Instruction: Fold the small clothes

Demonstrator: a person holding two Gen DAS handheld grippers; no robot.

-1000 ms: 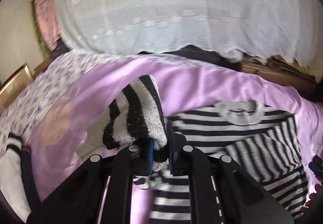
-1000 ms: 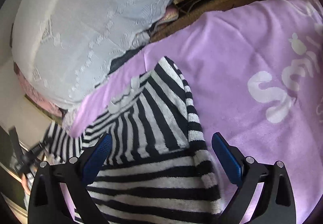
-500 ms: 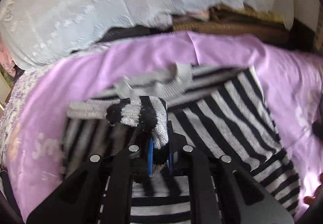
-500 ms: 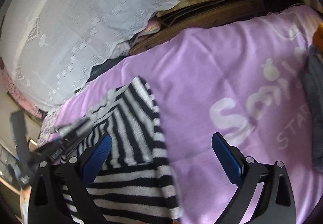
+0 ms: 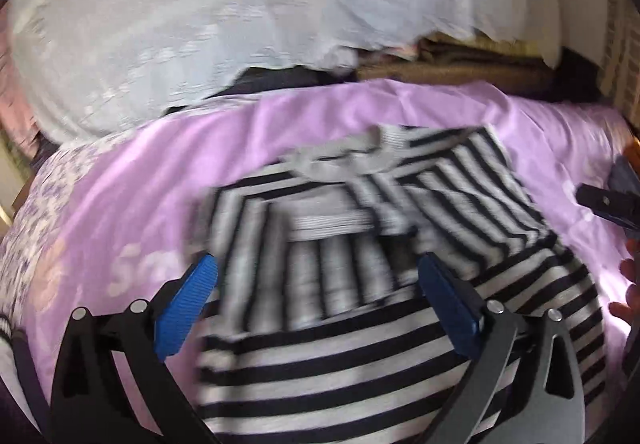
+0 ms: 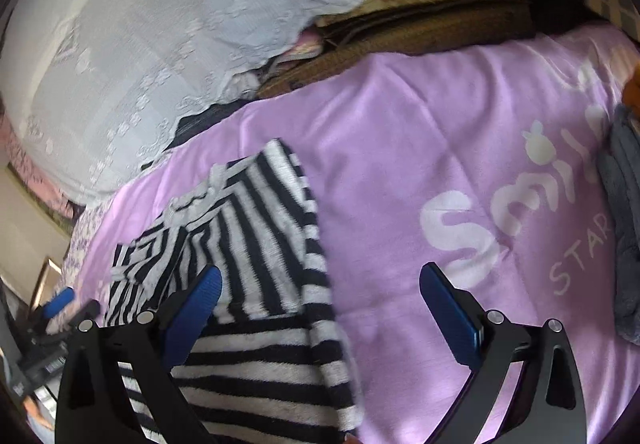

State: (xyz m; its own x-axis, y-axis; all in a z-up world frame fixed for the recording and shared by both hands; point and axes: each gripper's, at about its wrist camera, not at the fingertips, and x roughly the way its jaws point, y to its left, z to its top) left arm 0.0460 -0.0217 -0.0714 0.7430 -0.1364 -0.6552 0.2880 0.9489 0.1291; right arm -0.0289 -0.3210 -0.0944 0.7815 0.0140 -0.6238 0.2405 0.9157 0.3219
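- The left tool [image 5: 318, 286] has its two blue pads [image 5: 186, 306] wide apart. Nothing is between them.
- Just under and ahead of the left tool lies the striped top [image 5: 360, 364]. It has black and white stripes.
- The striped top lies flat on a purple blanket [image 5: 160, 172]. Its grey neck hole [image 5: 340, 160] is on the far side.
- Both sleeves are folded in over the middle of the top. The left view is blurry, so small things on the cloth are hard to see.
- The right tool [image 6: 320, 308] is also wide apart and holds nothing.
- In the right view, the striped top [image 6: 256, 244] lies under the tool's left pad [image 6: 192, 314]. The right pad [image 6: 450, 314] hangs over bare purple blanket [image 6: 400, 124].
- The blanket has white letters [image 6: 500, 216] on it and a little white bunny shape.
- A big white lacy cloth [image 5: 240, 16] is piled up behind the blanket. Some brown cloth [image 6: 420, 16] peeks out from under it.
- A grey fuzzy thing [image 6: 624, 224] lies at the right edge of the blanket in the right view.
- In the right view, the left tool [image 6: 52, 320] shows at the far left edge, near the top.
- In the left view, the right tool [image 5: 612, 204] shows at the far right edge, with some fingers [image 5: 630, 284] below it.
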